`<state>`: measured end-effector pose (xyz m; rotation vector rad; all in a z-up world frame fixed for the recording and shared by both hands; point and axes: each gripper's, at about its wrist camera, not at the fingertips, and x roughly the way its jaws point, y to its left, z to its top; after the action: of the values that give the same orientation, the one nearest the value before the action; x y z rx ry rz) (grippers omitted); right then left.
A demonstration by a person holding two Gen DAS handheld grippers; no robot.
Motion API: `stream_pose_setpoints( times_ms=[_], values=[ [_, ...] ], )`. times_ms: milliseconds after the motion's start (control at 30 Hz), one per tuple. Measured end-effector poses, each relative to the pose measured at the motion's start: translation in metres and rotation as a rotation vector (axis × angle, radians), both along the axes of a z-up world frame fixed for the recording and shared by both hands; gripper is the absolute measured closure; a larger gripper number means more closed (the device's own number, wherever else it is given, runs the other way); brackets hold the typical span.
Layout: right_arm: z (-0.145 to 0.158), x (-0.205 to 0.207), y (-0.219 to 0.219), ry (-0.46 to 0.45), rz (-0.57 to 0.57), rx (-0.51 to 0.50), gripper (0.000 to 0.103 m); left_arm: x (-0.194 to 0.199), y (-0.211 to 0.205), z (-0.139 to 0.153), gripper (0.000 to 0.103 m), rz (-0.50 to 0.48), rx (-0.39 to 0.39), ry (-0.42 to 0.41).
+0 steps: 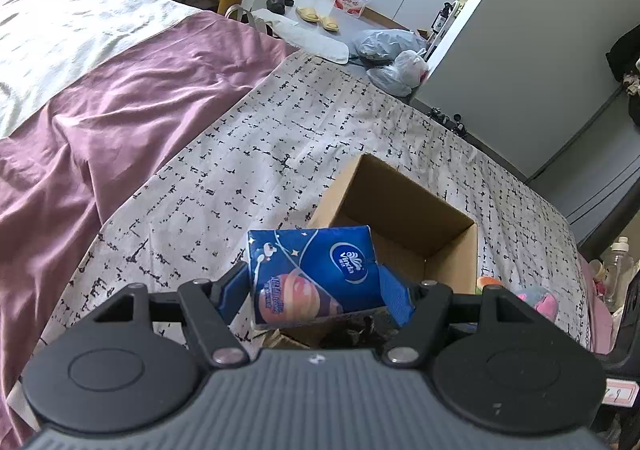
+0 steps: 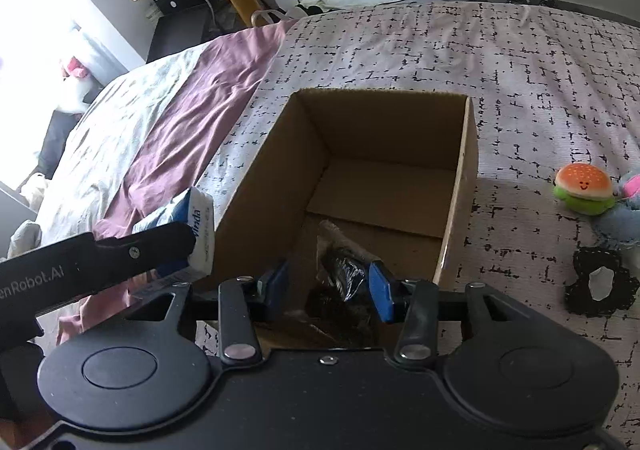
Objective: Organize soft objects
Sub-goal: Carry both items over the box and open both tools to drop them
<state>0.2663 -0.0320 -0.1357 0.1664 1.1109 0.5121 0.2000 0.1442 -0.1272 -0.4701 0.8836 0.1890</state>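
Note:
My left gripper (image 1: 316, 290) is shut on a blue Vinda tissue pack (image 1: 314, 276) and holds it above the near left edge of an open cardboard box (image 1: 452, 258) on the bed. The pack (image 2: 198, 228) and the left gripper also show at the left of the right wrist view. My right gripper (image 2: 328, 286) hovers over the box (image 2: 460, 186) with its blue fingers (image 2: 380, 292) apart around a dark item in clear plastic wrap (image 2: 342, 270) that lies inside the box; whether they touch it is unclear.
A burger plush (image 2: 584, 188), a pink and grey plush (image 2: 630, 206) and a black lace piece (image 2: 600, 282) lie on the patterned bedsheet (image 2: 520, 62) right of the box. A purple blanket (image 1: 120, 110) covers the bed's left. Bags and slippers lie on the floor beyond.

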Motion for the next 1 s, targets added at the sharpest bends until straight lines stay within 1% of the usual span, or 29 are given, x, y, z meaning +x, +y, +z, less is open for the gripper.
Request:
stream_pose_setpoints(
  times_ms=[100, 167, 233, 333, 467, 567, 633, 733, 1000],
  values=[
    [0.004, 0.001, -0.003, -0.003, -0.005, 0.012, 0.057, 0.004, 0.0, 0.002, 0.034, 0.003, -0.002, -0.001],
    [0.011, 0.0, -0.008, -0.016, -0.009, 0.02, 0.053, 0.005, -0.002, 0.003, 0.034, -0.004, 0.004, -0.005],
    [0.017, -0.001, -0.013, -0.03, -0.018, 0.027, 0.051, 0.007, -0.005, 0.004, 0.034, -0.014, 0.011, -0.008],
    [0.025, -0.005, -0.024, -0.055, -0.024, 0.033, 0.05, 0.01, -0.011, 0.002, 0.034, -0.025, 0.015, 0.0],
    [0.028, -0.009, -0.04, -0.065, -0.056, 0.031, 0.05, 0.012, -0.018, 0.002, 0.033, -0.034, 0.017, 0.02],
    [0.03, -0.012, -0.052, -0.06, -0.074, 0.041, 0.05, 0.014, -0.023, 0.003, 0.03, -0.034, 0.012, 0.046],
    [0.031, -0.014, -0.058, -0.066, -0.081, 0.041, 0.05, 0.015, -0.026, 0.005, 0.024, -0.022, 0.021, 0.062],
    [0.034, -0.017, -0.069, -0.079, -0.098, 0.044, 0.05, 0.012, -0.029, 0.011, 0.024, -0.019, 0.028, 0.054],
    [0.032, -0.028, -0.102, -0.078, -0.14, 0.067, 0.05, 0.002, -0.047, 0.023, 0.024, -0.029, 0.064, 0.043]
  ],
)
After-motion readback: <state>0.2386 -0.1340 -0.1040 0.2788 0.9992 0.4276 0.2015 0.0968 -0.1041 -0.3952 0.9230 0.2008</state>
